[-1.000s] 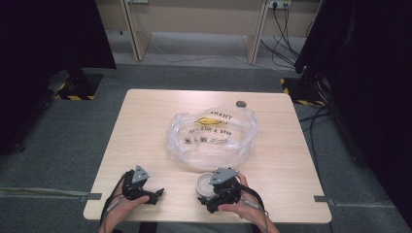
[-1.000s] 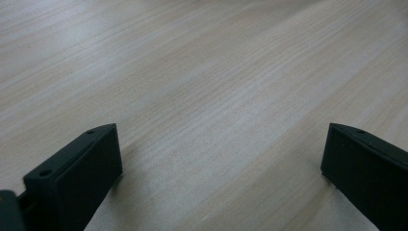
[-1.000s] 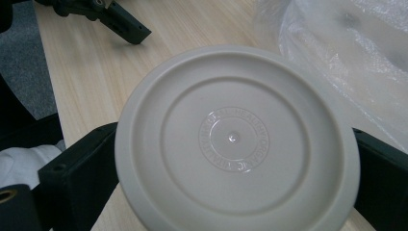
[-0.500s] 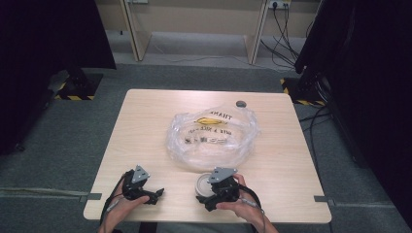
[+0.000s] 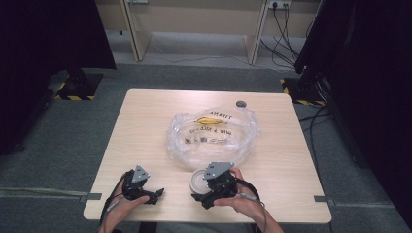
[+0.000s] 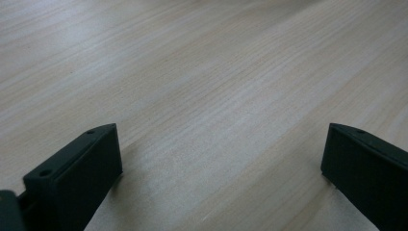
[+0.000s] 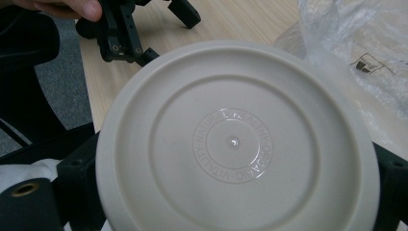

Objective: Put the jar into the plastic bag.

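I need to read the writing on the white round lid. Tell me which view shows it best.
The right gripper view: the lid is seen close up, face on, with a ring of raised letters at its centre, between the right gripper's jaws. The high view shows it small, partly behind that gripper. The left gripper view looks at bare table.

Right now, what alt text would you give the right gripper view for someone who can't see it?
A round cream lid sits between the right gripper's two black jaws, which flank its edges. Crumpled clear plastic bag lies at upper right on the wooden table, and the left gripper with a fingertip shows at upper left.
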`<state>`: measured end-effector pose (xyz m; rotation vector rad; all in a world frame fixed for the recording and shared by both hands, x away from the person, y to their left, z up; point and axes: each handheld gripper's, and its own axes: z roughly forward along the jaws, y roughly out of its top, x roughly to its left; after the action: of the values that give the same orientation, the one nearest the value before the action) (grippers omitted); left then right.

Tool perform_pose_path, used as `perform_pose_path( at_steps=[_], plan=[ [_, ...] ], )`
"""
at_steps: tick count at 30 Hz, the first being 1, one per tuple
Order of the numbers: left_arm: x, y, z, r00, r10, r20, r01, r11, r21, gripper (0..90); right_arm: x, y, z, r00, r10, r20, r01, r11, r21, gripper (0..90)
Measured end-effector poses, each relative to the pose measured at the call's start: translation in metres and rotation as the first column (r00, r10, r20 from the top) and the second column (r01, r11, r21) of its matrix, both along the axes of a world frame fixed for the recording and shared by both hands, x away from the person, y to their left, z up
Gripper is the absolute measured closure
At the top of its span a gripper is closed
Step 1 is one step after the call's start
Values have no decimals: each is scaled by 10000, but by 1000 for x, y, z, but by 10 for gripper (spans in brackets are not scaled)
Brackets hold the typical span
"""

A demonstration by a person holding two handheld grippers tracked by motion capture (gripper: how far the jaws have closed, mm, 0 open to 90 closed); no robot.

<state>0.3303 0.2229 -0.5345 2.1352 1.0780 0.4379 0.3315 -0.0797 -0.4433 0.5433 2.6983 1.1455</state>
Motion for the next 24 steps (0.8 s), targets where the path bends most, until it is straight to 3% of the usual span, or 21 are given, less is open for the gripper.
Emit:
perform_pose_path(
  at_steps=[24],
  plan=[
    [0,0,0,10000,12,-5,-12,10000,-21,0,49,14,72,9998,118,135,-115,9998,-181,99]
  ],
)
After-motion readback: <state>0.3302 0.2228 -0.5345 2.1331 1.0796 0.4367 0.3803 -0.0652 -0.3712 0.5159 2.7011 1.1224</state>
